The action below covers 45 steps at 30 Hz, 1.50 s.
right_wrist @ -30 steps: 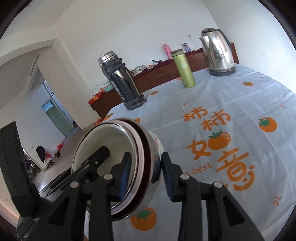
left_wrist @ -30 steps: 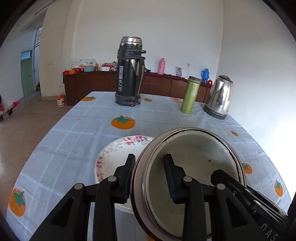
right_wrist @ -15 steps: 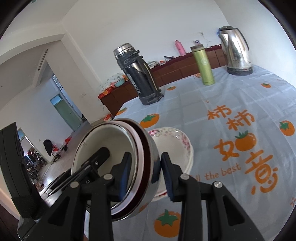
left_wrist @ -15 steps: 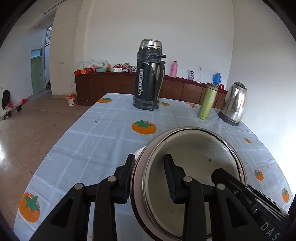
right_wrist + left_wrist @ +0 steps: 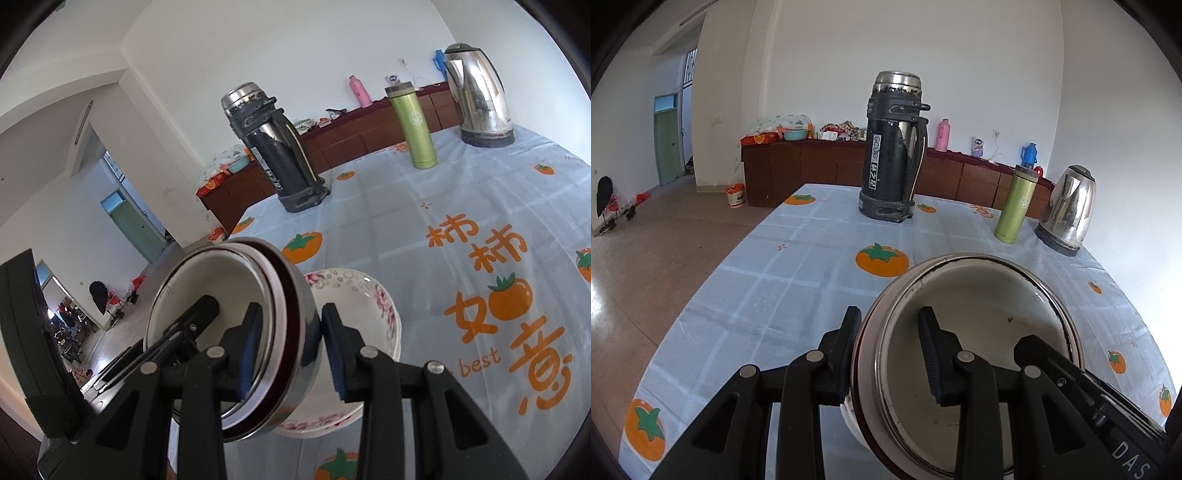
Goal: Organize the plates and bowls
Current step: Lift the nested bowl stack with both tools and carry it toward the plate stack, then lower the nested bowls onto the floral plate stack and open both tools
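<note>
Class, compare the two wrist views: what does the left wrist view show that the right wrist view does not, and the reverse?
Left wrist view only: a white bucket on the floor. Right wrist view only: the floral bowl's patterned rim and the tablecloth's orange lettering. Both: the metal bowl gripped by both hand-held grippers, left and right, plus black flask, green bottle and kettle.

White walls (image 5: 960,55), brown cabinets (image 5: 820,166), tiled floor (image 5: 665,251).

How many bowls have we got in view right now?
2. The metal bowl is held off the table, its rim gripped by both the left gripper and the right gripper. The floral bowl sits on the tablecloth beneath it. More could be hidden underneath.
</note>
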Available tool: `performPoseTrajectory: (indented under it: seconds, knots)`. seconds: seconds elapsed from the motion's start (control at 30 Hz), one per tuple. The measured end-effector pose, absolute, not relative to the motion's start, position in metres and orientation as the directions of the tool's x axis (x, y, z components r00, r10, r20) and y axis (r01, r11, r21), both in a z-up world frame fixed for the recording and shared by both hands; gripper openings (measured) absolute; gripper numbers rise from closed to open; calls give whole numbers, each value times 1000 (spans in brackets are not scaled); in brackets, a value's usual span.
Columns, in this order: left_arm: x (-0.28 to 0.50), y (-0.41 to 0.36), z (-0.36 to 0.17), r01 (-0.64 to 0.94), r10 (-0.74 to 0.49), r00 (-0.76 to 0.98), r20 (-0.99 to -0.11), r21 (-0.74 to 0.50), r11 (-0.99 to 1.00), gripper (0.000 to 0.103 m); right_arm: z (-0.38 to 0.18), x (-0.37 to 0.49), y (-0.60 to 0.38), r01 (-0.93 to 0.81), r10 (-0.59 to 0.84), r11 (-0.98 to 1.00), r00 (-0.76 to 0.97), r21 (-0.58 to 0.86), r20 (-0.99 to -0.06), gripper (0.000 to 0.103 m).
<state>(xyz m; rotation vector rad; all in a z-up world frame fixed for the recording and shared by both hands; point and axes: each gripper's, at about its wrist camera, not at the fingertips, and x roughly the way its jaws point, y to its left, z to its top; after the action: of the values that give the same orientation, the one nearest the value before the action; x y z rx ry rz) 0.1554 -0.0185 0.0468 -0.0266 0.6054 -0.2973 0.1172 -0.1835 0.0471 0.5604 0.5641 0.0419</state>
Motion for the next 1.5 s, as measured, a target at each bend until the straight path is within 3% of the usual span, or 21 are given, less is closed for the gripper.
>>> performPoseTrajectory:
  seconds: [1.5]
  knots:
    - [195,-47,11,266,-273,691,-669,-116,957,34,10,146,-211,216,184,811,787,543,-588,35]
